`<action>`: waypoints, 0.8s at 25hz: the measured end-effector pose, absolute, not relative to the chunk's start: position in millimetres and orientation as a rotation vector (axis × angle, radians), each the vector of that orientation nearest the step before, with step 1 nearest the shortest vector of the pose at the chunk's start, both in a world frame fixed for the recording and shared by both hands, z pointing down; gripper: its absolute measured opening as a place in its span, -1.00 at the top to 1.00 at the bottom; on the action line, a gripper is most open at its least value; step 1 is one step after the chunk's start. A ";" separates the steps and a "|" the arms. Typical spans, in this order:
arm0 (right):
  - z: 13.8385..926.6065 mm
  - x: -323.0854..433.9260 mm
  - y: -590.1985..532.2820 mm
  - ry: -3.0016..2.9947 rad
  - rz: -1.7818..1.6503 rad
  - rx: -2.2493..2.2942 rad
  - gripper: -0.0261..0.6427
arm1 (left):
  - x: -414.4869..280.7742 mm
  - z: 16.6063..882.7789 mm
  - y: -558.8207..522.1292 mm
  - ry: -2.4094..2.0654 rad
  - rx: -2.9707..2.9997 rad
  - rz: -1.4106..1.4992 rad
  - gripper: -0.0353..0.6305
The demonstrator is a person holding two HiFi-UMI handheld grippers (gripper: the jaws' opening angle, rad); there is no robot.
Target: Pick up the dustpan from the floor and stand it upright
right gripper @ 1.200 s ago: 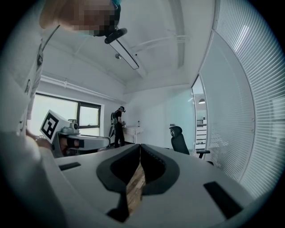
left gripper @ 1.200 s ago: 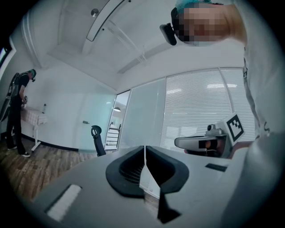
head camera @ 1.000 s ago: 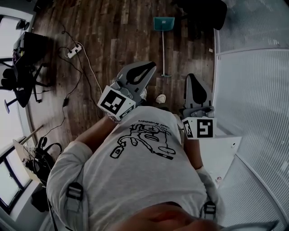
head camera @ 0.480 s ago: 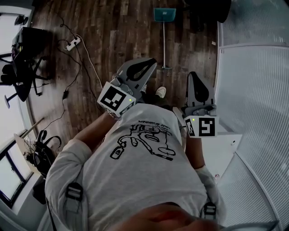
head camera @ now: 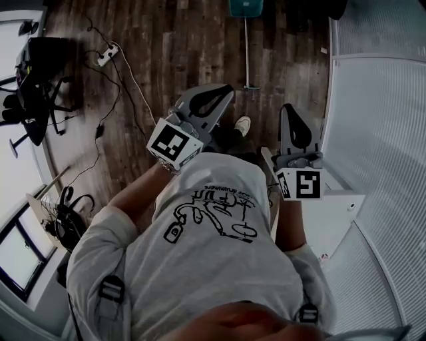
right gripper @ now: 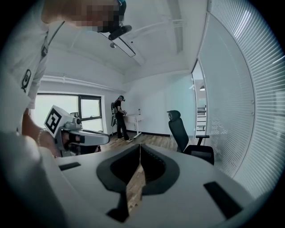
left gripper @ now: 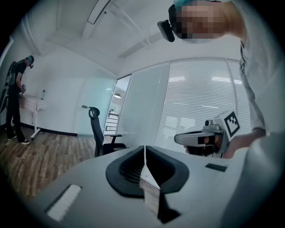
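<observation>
The dustpan lies flat on the wooden floor, ahead of the person and well apart from both tongs. It is a long-handled kind. Its teal pan sits at the top edge of the head view, and a thin pale handle runs back toward the person, ending in a small dark tip.

It looks light: probably a thin plastic pan on a stiff, narrow rod. Most of the weight is likely at the pan end, so a hold near the free tip would let the pan swing and twist. A hold on the rod closer to the pan, with the other tongs steadying the upper part, should tip it up more surely. The rod looks smooth and round, so it may roll or slide between the pads. Once upright it is likely to topple unless the pan's base sits flat.

The left tongs are pressed fully together with nothing between them. The right tongs are the same, closed and empty.

The pan is cut off by the frame, so its mouth, its lip and the joint with the handle cannot be read. Both gripper views look out across the room at glass walls, blinds and an office chair, and neither shows the dustpan. The person's torso covers the floor nearest their feet.
</observation>
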State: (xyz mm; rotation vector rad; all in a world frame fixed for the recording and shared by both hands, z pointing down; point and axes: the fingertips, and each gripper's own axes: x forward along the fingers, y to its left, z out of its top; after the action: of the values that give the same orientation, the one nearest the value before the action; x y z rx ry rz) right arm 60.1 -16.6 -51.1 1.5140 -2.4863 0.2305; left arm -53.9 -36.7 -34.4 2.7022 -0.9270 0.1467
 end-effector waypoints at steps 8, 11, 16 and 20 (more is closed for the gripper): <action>11.2 67.5 -20.8 -2.458 0.276 1.472 0.91 | -46.5 23.2 -40.0 -0.916 2.670 0.213 0.86; 38.8 69.2 -21.1 -2.442 0.279 1.446 0.91 | -48.2 47.2 -42.2 -0.933 2.650 0.232 0.86; 91.5 75.5 -20.7 -2.413 0.336 1.418 0.90 | -46.0 97.0 -41.7 -0.915 2.635 0.294 0.86; 139.4 79.4 -15.9 -2.395 0.360 1.386 0.90 | -39.0 137.5 -38.3 -0.900 2.641 0.300 0.86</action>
State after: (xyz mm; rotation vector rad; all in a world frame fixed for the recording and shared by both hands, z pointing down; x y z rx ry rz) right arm 79.4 -15.9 139.4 1.3863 -2.3948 0.3600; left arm -39.0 -38.3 137.5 2.6413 -0.8999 0.3002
